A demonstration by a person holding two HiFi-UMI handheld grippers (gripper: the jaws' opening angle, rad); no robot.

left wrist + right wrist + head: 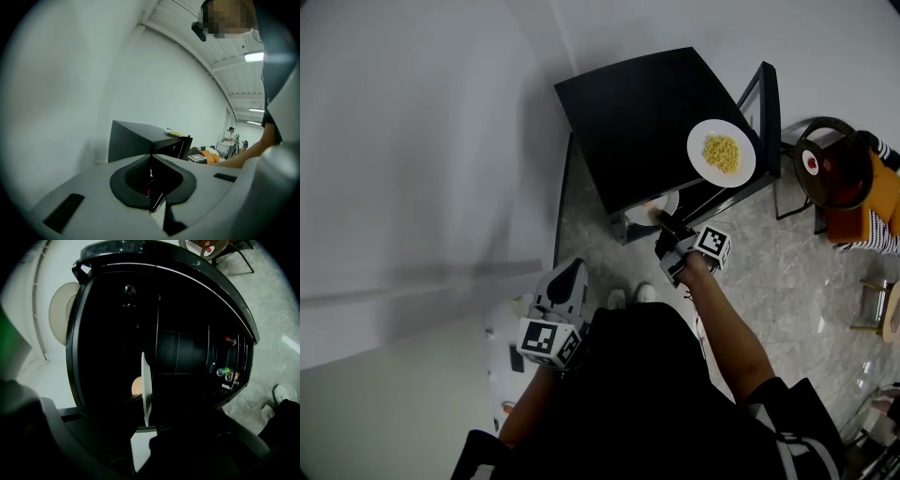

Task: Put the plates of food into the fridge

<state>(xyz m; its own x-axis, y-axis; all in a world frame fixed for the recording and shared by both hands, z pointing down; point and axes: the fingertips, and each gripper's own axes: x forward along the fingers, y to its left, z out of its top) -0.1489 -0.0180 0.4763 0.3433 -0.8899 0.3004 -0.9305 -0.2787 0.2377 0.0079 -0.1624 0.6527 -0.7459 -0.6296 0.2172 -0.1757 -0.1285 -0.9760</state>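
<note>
right gripper (146,404) is pinching plate (146,378) by its rim; tilting is risking food (136,386) sliding off; left gripper (151,176) is hanging closed.

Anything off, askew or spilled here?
Nothing spilled or damaged. One plate of yellow food sits on top of the fridge, close to its front edge rather than inside. The right tongs grip a second plate at the open fridge.
</note>
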